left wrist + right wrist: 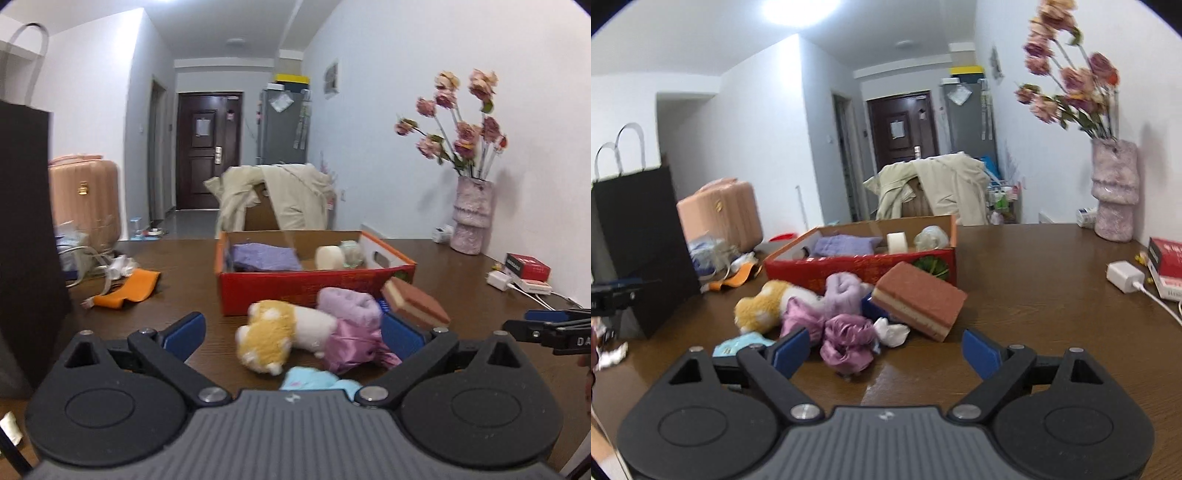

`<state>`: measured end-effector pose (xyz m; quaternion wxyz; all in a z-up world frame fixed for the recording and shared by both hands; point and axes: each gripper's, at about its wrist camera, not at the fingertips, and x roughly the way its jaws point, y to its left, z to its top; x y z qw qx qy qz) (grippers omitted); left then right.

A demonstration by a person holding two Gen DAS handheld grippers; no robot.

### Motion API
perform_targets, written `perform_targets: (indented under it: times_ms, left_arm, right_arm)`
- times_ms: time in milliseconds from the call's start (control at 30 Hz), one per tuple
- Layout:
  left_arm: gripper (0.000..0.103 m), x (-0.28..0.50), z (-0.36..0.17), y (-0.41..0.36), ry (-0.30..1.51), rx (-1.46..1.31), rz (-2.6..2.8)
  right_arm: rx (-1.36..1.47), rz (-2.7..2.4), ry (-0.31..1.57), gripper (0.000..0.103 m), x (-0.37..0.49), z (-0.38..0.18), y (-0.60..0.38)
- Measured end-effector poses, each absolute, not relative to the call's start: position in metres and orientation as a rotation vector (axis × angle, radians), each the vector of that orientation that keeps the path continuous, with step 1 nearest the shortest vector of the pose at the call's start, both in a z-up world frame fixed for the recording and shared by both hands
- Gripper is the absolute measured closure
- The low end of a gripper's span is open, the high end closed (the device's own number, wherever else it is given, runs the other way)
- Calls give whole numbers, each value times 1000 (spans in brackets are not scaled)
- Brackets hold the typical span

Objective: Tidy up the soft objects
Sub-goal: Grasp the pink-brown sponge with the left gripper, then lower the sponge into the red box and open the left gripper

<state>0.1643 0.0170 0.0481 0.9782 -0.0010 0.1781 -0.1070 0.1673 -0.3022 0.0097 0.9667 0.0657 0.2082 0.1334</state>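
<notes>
Both grippers hang low over the near edge of the table, side by side and aimed slightly downward toward its far edge. The left gripper (pixel 291 332) has its jaws spread wide, blue pads (pixel 184 330) clear of everything, nothing pressed between them. The right gripper (pixel 886 350) is likewise spread apart, its pads (pixel 790 350) gripping nothing. From the left wrist view the right gripper's fingers (pixel 546 325) show at the right edge.
</notes>
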Motion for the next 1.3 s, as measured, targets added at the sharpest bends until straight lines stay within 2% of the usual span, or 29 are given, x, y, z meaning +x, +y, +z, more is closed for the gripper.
perform_targets:
  times_ms: [300, 433, 500, 633, 700, 800, 833, 933, 1300]
  left_arm:
    - [1, 221, 38, -37, 424, 30, -305]
    - [8, 259, 36, -65, 447, 5, -335]
    - [18, 282, 32, -81, 474, -15, -341]
    - [35, 325, 21, -113, 537, -50, -374]
    - [52, 344, 12, -123, 577, -71, -381]
    - [67, 358, -3, -127, 592, -119, -424]
    - [67, 361, -10, -127, 602, -133, -438]
    - [68, 360, -24, -119, 595, -149, -458]
    - [71, 358, -21, -121, 593, -151, -450]
  right_arm:
    - [267, 277, 493, 16, 213, -12, -326]
    - [322, 300, 511, 22, 244, -17, -339]
    - [367, 313, 533, 28, 267, -22, -347]
    - [508, 338, 598, 47, 314, -38, -362]
    - [576, 357, 623, 48, 332, -48, -367]
    - [607, 372, 623, 55, 344, -59, -367]
    - [614, 375, 615, 60, 345, -62, -366]
    - [668, 389, 617, 64, 349, -72, -370]
    - [759, 417, 628, 59, 359, -86, -374]
